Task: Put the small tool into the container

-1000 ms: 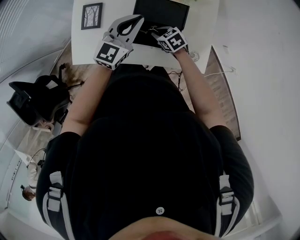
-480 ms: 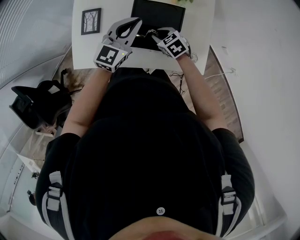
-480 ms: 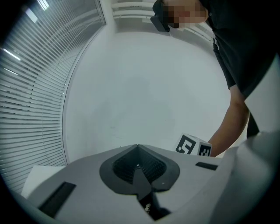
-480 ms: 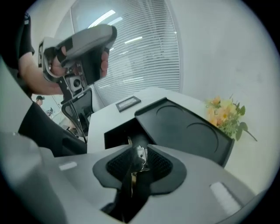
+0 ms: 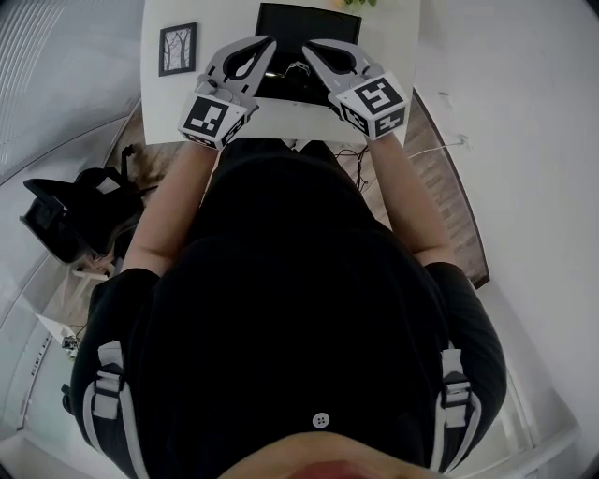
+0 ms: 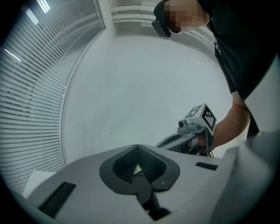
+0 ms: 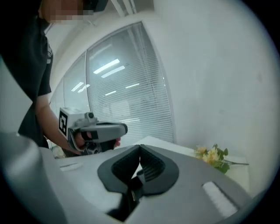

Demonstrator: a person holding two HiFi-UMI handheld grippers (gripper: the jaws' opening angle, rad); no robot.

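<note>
Black container (image 5: 309,23) at the far side of a white tabletop (image 5: 391,42), with a framed picture (image 5: 178,49) to its left. Small tool (image 5: 299,71) appears to lie inside, near the front edge; too small for detail. Left gripper (image 5: 268,42): jaws together, nothing between. Right gripper (image 5: 310,44): jaws have just been closing, now together, nothing between. Both are held above the container, tips near each other.

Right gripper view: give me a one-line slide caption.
Right gripper, jaws just closed with nothing clearly between them, beside the left gripper above a white table with yellow flowers.
</note>
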